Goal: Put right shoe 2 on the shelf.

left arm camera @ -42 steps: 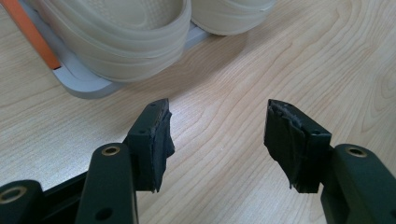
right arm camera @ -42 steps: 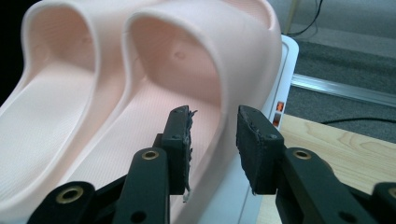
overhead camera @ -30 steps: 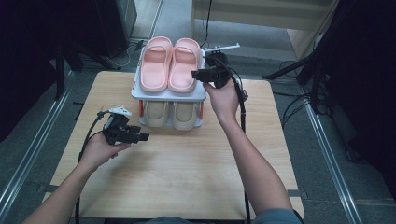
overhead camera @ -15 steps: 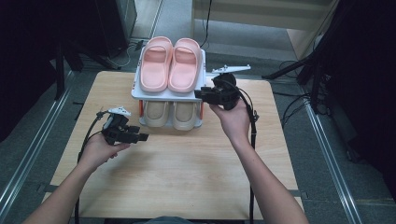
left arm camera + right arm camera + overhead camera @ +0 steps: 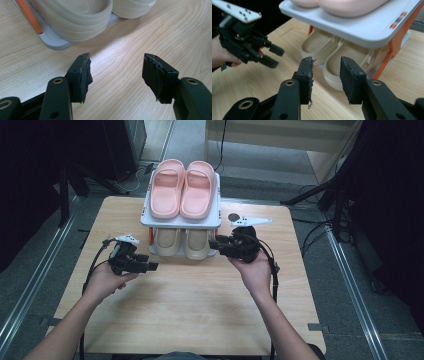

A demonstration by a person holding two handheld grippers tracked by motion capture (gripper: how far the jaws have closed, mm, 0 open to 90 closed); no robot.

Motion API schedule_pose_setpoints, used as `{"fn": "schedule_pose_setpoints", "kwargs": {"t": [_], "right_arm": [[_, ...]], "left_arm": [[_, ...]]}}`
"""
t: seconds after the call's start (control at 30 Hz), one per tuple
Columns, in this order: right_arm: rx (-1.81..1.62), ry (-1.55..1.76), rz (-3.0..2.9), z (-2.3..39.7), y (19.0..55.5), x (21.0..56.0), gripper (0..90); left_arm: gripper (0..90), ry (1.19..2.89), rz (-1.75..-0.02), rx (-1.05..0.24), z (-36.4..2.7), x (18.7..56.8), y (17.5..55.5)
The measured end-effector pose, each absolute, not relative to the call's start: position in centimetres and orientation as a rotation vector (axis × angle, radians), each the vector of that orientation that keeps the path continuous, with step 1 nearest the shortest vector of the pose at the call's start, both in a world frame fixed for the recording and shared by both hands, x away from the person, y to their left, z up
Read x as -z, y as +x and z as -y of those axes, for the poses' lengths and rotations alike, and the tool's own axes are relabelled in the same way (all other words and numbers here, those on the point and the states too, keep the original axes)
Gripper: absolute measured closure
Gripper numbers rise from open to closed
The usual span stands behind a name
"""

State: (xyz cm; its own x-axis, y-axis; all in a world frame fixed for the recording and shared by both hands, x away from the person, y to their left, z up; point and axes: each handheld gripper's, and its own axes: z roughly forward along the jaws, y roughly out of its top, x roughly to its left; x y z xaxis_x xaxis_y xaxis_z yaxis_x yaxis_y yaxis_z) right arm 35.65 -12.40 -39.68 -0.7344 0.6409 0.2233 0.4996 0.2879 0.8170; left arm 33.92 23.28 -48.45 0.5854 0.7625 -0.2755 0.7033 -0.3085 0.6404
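Brought the right gripper [image 5: 216,242] down in the last second, from beside the top shelf of the shoe rack [image 5: 216,222] to the right side of its bottom shelf. Opened its fingers [image 5: 305,75] wider on the way, to about half open, with nothing between them. Pointed them at the beige slippers [image 5: 182,242], which sat side by side on the bottom shelf of the shoe rack, right under the pink slippers [image 5: 182,190] on the top shelf. Looked like getting ready to grab the nearer beige slipper, the one at the right end of the rack, but no touching yet. Kept the left gripper [image 5: 150,266] in the same spot, low over the worktop [image 5: 190,310], just off the front left corner of the shoe rack, with its fingers [image 5: 81,77] spread wide open and empty. Left the pink pair alone on top of the rack. Counted two grippers, two pink slippers, two beige slippers, one shoe rack with two shelves, and one worktop under the rack.
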Motion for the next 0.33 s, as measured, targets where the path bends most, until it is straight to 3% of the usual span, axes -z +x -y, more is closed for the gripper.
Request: {"fn": "schedule_pose_setpoints", "kwargs": {"t": [0.13, 0.23, 0.33], "right_arm": [[-1.463, 1.077, -2.393, 12.9, 35.1, 40.7, 58.4], [-1.523, 1.052, -2.384, 13.4, 35.1, 41.5, 40.7], [-1.605, 1.034, -2.383, 14.1, 34.9, 42.6, 29.2]], "left_arm": [[38.7, 2.071, -1.146, -0.103, -22.6, 48.1, 33.8], [37.3, 2.061, -1.098, -0.107, -21.5, 47.6, 33.9], [36.4, 2.095, -1.047, -0.106, -20.0, 47.6, 34.2]]}}
